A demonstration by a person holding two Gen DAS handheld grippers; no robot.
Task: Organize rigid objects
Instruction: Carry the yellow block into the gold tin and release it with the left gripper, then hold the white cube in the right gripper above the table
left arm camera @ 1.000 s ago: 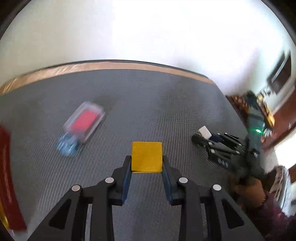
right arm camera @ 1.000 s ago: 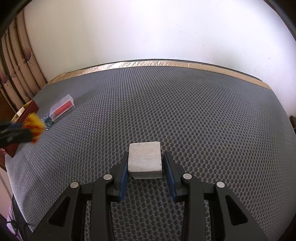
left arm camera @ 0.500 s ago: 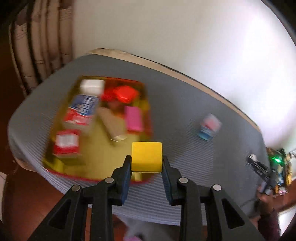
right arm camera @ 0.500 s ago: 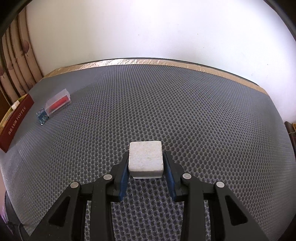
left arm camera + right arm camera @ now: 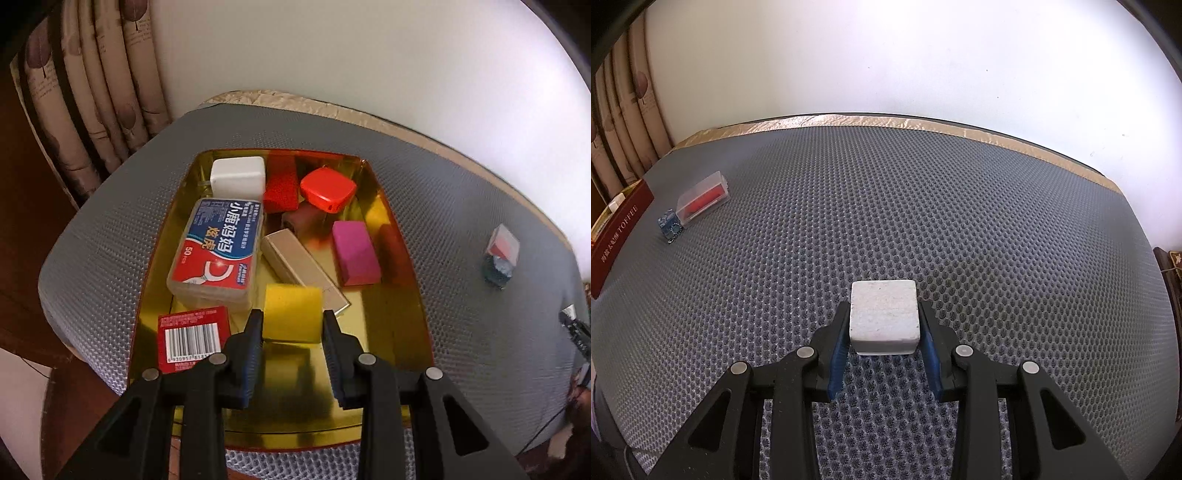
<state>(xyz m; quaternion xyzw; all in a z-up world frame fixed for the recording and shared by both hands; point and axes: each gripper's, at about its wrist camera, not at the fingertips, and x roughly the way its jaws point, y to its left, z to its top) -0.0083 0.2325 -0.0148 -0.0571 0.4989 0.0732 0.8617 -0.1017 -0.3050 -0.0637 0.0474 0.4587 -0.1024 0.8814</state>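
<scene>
The left gripper (image 5: 293, 325) tilts down over the gold tray (image 5: 388, 332), jaws opening around a yellow block (image 5: 291, 312); the right gripper (image 5: 884, 325) clamps a white block (image 5: 884, 317).

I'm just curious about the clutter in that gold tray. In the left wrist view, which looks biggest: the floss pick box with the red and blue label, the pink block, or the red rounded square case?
1. Floss pick box with the red and blue label, clearly largest.
2. Pink block and red rounded square case look alike; the case lies farther away, so I won't rank them.
</scene>
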